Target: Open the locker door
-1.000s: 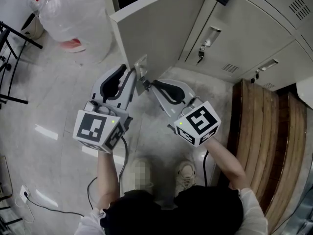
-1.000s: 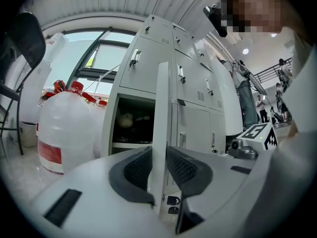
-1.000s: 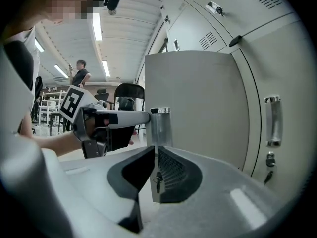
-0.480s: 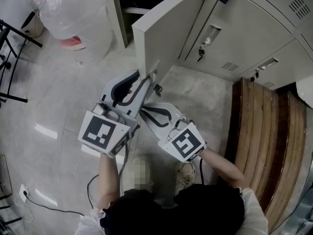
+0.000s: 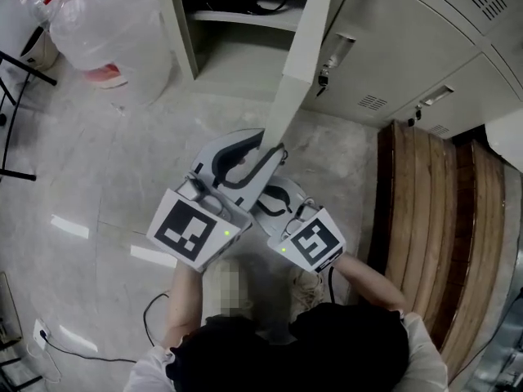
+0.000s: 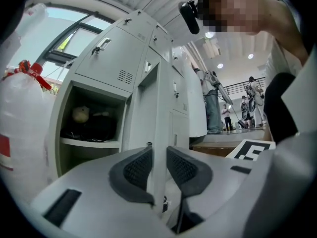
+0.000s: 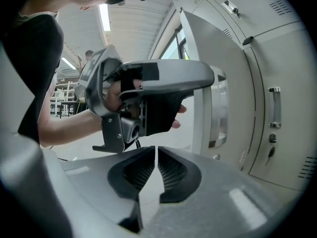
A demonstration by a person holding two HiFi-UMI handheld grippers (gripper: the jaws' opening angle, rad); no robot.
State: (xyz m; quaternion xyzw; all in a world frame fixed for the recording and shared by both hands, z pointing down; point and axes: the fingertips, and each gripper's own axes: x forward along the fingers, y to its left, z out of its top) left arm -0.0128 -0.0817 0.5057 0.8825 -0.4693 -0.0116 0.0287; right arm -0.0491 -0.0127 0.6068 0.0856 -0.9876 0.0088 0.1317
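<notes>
left gripper [image 6: 159,155]: jaws part-open, pads clamped on the free edge of the locker door [image 5: 304,51]. The edge fills the gap btw the pads and the gripper points approx level. The person's hand [image 7: 115,96] is wrapped round its grip. right gripper [image 7: 156,151]: jaws closed to a sliver, nothing btw them, not touching the door. In head view it sits just beside and partly under the left one, tip tucked below it. Door is swung wide, standing out from the locker front approx square to it, toward the person. Its recessed handle [image 7: 218,114] is on the outer face, facing the right gripper's cam. Left of the door is the open compartment [image 5: 245,64] w/ a shelf [image 5: 237,19]. On the shelf there's dark stuff plus a pale round item [image 6: 80,114], can't ID. Right of the door the neighbouring locker [image 5: 409,47] is shut, w/ a key [image 5: 322,77] hanging in its lock. White plastic bag [image 5: 106,23] w/ red ties on top stands on the floor [image 5: 106,178], left of the compartment. Wooden bench [image 5: 425,219] runs along the lockers at the person's right.
</notes>
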